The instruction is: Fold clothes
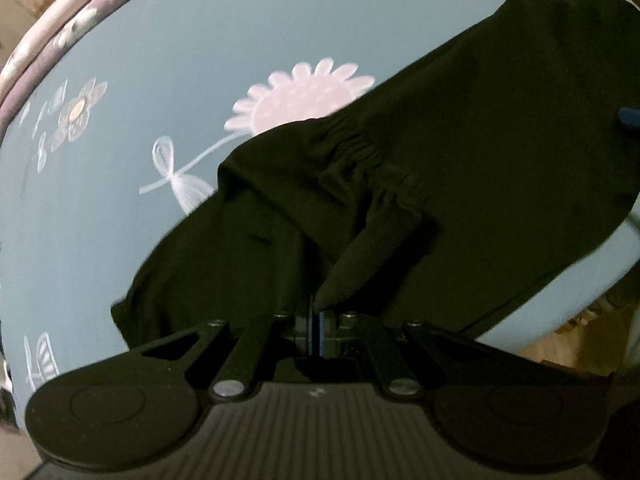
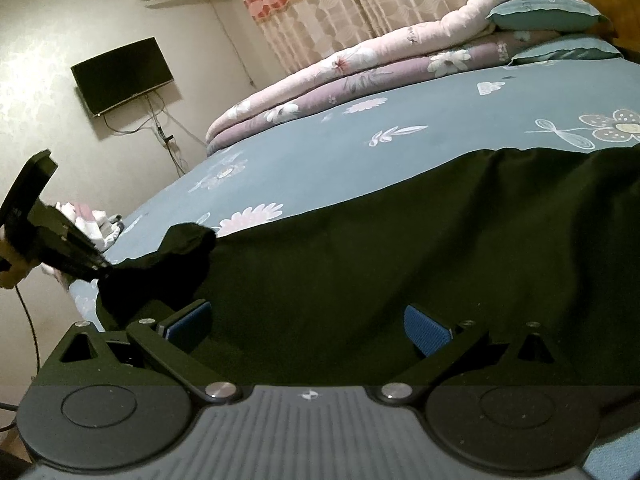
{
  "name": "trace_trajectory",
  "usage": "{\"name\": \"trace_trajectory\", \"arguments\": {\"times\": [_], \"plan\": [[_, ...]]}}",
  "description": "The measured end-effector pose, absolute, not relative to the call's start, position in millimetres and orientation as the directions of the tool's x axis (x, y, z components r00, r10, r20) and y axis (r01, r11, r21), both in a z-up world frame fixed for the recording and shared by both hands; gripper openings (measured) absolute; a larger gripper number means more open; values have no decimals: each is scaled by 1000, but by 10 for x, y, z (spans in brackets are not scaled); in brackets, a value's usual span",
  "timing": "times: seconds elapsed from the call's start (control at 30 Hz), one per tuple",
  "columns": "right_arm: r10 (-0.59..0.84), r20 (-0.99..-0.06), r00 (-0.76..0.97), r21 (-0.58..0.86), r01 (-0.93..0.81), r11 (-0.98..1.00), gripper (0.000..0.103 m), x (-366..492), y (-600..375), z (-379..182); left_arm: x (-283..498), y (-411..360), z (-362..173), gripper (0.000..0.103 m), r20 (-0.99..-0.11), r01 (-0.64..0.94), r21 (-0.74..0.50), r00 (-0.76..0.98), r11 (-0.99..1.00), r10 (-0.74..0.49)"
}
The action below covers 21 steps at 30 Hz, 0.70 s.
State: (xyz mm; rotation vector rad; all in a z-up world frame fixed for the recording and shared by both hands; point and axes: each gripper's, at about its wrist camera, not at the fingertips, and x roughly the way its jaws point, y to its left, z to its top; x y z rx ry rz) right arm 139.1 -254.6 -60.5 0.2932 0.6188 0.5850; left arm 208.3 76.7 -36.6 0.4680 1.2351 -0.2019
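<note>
One black garment (image 1: 460, 128), left-pinched.

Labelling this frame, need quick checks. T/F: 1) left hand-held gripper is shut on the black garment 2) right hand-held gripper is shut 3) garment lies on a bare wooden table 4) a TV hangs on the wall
1) True: the left hand-held gripper pinches the black garment.
2) False: the right hand-held gripper is open over the cloth.
3) False: it lies on a blue floral bedsheet.
4) True: the TV hangs there, dark.
</note>
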Motion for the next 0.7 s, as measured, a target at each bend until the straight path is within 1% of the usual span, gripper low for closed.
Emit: {"name": "trace_trajectory", "arguments": {"times": [0.1, 0.17, 0.33, 0.43, 0.5, 0.53, 0.57, 0.63, 0.7], "plan": [[587, -467, 662, 415, -422, 806, 103, 1396, -2531, -613, 2038, 866, -400, 3, -944, 372, 225, 312, 900, 107], [585, -472, 660, 408, -425, 808, 103, 1406, -2508, -617, 2006, 929, -418, 6, -947, 359, 217, 304, 908, 106], [572, -495, 654, 380, -429, 820, 103, 1404, -2457, -651, 1916, 1030, -422, 9, -952, 344, 196, 290, 918, 94], [569, -504, 650, 370, -432, 822, 103, 1400, -2446, -663, 1842, 1119, -382, 12, -958, 328, 173, 275, 929, 81], [568, -508, 648, 366, -434, 823, 103, 1401, -2442, -668, 1787, 1180, -338, 16, -961, 319, 160, 266, 934, 74], [568, -510, 647, 365, -435, 823, 103, 1401, -2441, -670, 1752, 1216, -293, 19, -960, 310, 156, 270, 938, 71], [567, -511, 646, 363, -436, 823, 103, 1399, -2441, -672, 1733, 1241, -240, 25, -958, 305, 151, 280, 940, 63], [568, -512, 644, 360, -440, 823, 103, 1391, -2437, -675, 1709, 1283, -132, 29, -952, 297, 138, 302, 945, 45], [571, -512, 642, 359, -444, 821, 103, 1385, -2431, -677, 1741, 1305, -1, 36, -938, 282, 97, 346, 954, -7]]}}
